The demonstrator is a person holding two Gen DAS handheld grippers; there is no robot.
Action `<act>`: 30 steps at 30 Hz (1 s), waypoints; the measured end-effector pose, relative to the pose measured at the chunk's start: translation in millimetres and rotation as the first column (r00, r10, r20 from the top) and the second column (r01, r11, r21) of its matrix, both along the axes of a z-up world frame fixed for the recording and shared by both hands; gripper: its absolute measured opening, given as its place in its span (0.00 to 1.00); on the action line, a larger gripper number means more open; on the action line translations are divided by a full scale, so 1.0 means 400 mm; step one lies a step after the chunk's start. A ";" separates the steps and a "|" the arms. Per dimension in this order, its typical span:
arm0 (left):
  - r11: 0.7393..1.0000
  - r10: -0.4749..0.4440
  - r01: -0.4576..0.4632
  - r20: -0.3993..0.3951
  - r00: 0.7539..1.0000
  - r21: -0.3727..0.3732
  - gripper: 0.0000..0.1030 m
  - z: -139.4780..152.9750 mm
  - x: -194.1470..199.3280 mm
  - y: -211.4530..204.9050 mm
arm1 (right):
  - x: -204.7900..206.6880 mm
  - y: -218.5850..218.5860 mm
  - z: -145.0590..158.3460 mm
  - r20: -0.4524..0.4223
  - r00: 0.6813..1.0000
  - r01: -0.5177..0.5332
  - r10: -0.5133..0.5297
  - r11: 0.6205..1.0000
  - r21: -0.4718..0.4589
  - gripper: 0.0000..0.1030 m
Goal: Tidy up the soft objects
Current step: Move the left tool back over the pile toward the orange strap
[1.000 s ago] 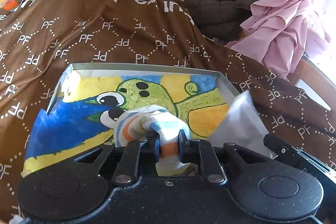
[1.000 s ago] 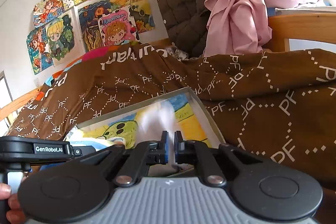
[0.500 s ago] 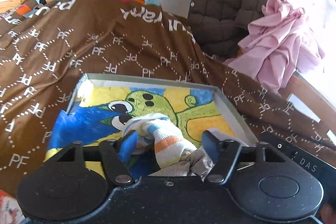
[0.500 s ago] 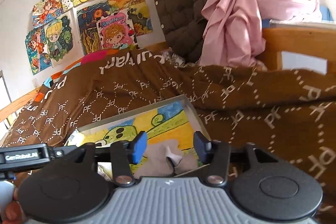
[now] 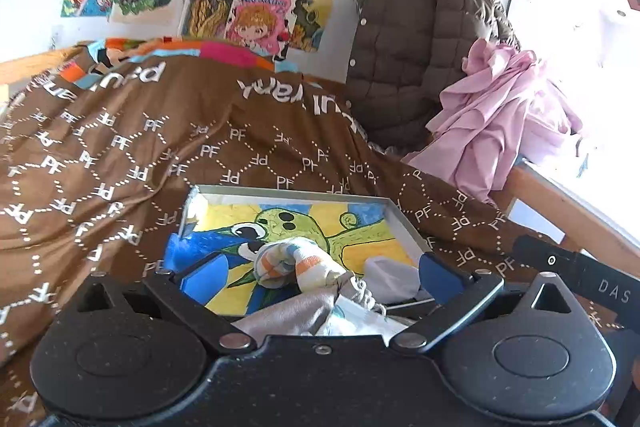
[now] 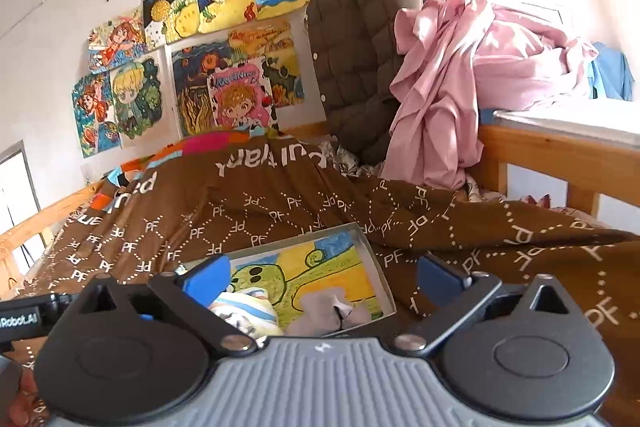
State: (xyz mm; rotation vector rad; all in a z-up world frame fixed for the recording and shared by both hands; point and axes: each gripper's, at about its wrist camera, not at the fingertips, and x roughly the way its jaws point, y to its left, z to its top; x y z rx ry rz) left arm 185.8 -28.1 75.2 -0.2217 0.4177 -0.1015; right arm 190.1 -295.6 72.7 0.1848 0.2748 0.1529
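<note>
Over the shallow box [image 5: 404, 223] on the bed, both the left gripper [image 5: 320, 269] and right gripper [image 6: 320, 277] stand released above the striped sock [image 5: 292, 265] and grey sock [image 6: 328, 309]; the next soft item likely needs fetching.

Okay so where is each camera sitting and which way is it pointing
Left wrist: on the left gripper, looking along its open fingers at the striped sock in the tray.
Right wrist: on the right gripper, open, facing the same tray and a grey sock; a fingertip shows at the lower left.
Both share the tray, brown blanket and wall drawings.
</note>
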 end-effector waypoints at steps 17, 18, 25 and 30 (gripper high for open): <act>0.999 -0.036 0.036 -0.019 0.999 0.004 0.99 -0.008 -0.263 0.025 | -0.259 0.003 -0.028 -0.042 0.999 -0.008 0.008 1.000 -0.019 1.00; 0.999 -0.041 0.041 -0.026 0.999 0.008 0.99 -0.018 -0.273 0.025 | -0.270 0.007 -0.035 -0.048 0.999 -0.012 0.011 1.000 -0.025 1.00; 0.996 -0.082 0.085 -0.083 0.993 0.034 0.99 -0.097 -0.320 0.030 | -0.329 0.019 -0.077 -0.116 0.993 -0.032 0.025 0.998 -0.058 1.00; 0.991 -0.108 0.117 -0.132 0.985 0.060 0.99 -0.148 -0.328 0.026 | -0.321 0.028 -0.097 -0.181 0.983 -0.044 0.029 0.996 -0.076 1.00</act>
